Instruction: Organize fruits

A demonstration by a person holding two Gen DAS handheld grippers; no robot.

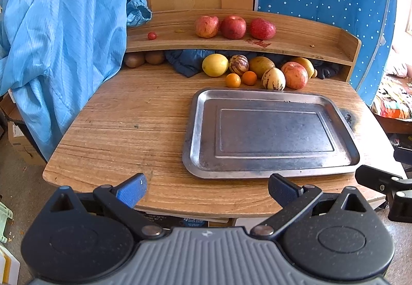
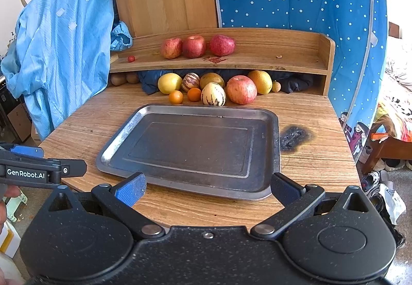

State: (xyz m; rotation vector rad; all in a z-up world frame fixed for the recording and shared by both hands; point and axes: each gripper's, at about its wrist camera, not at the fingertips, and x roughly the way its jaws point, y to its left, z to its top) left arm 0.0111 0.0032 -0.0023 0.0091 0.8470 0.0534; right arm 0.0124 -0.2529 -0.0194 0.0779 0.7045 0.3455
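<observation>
The left gripper (image 1: 207,191) has its blue-padded fingers spread wide and holds nothing; the right gripper (image 2: 208,189) is spread just as wide, also empty; both hang at the near edge of the round wooden table (image 1: 123,125); the rectangular dull-steel tray (image 2: 144,120) lies bare between them and the fruit, its long axis running left to right; beyond its far rim sits the cluster: a round yellow citrus (image 2: 169,83), two small oranges (image 2: 176,97), a cream purple-striped melon-like fruit (image 2: 213,94), a red-and-yellow apple (image 2: 241,89), others behind; three red fruits (image 2: 193,46) stand on the raised wooden shelf (image 2: 283,53); all fruit lies straight ahead, well apart from either set of fingers; the right gripper faces the tray squarely with the striped fruit and apple dead ahead, so it seems the nearer one; the left looks better placed for the yellow citrus; any reach must pass over the tray
</observation>
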